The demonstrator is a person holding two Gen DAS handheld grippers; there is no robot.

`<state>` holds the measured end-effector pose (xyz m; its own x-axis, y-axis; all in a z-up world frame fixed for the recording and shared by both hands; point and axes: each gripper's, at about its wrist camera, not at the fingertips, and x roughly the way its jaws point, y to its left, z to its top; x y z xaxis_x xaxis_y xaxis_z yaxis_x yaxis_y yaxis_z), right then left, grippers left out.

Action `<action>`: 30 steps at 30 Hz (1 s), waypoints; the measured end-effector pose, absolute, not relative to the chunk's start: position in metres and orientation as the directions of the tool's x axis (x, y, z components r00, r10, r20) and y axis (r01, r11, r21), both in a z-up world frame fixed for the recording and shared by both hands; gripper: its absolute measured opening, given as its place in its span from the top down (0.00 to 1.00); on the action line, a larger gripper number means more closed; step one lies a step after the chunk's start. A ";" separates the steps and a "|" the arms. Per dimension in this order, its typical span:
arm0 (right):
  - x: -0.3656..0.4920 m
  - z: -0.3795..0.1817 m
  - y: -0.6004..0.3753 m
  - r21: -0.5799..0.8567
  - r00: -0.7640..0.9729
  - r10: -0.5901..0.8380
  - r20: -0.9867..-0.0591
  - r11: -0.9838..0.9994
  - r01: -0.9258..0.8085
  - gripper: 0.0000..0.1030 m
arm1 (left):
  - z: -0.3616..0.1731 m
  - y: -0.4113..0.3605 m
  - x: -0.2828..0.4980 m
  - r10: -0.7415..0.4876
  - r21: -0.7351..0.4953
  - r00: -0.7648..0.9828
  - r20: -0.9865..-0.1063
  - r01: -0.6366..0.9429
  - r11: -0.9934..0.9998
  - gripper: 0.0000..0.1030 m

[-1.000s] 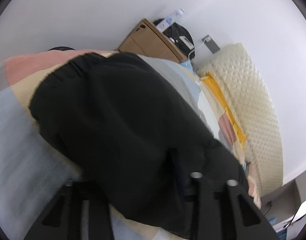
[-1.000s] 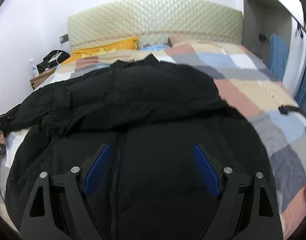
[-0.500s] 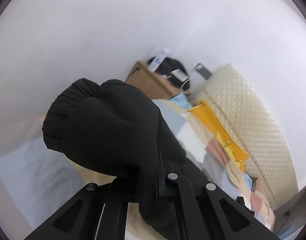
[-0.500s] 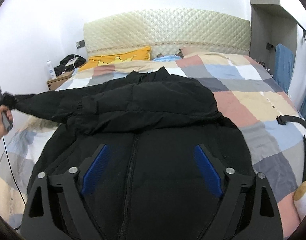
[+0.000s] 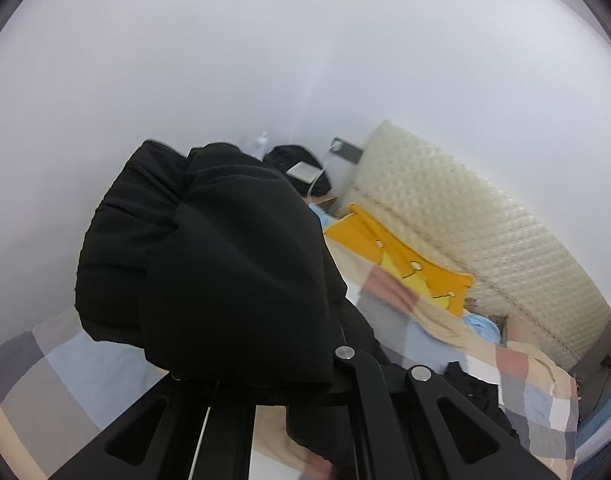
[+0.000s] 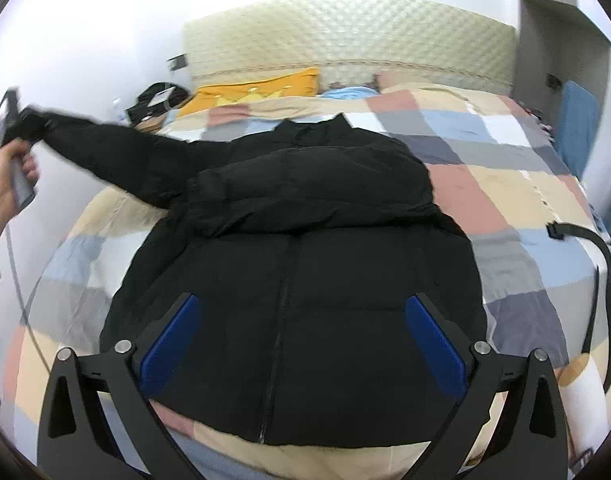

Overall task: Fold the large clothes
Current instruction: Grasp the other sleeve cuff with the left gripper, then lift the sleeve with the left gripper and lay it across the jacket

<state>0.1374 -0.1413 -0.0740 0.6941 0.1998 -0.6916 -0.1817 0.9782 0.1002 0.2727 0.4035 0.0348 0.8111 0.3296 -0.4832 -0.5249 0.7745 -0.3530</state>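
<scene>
A checked quilt [image 6: 517,184] covers the bed below the padded headboard [image 6: 345,36], and a black puffer jacket [image 6: 305,280] lies zipped across it. The left claw [image 6: 13,128] is clenched on the sleeve cuff [image 5: 209,264], now lifted far higher off the quilt than a second ago. The right claw [image 6: 301,336] is opening, empty, above the hem; with nothing pinning the body, the pull may drag the jacket askew.
</scene>
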 end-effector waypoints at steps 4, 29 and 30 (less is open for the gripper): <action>0.128 -0.067 -0.144 0.047 0.714 0.202 -0.670 0.972 -0.231 0.01 | 0.048 0.367 0.274 0.317 -0.321 0.829 -0.461 -0.489 0.811 0.96; 0.147 -0.110 -0.225 0.037 0.813 0.217 -0.540 0.971 -0.235 0.01 | 0.118 0.067 0.304 -0.083 -0.158 0.895 -0.438 0.014 0.987 0.96; 0.149 -0.113 -0.231 0.048 0.817 0.210 -0.537 0.975 -0.218 0.01 | 0.113 0.057 0.308 -0.095 -0.152 0.890 -0.445 0.030 0.988 0.95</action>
<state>0.1490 -0.2312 -0.1134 0.8171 0.2095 -0.5371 -0.2181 0.9747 0.0484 0.3081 0.0573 0.1130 0.8903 -0.0951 -0.4454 0.0296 0.9880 -0.1519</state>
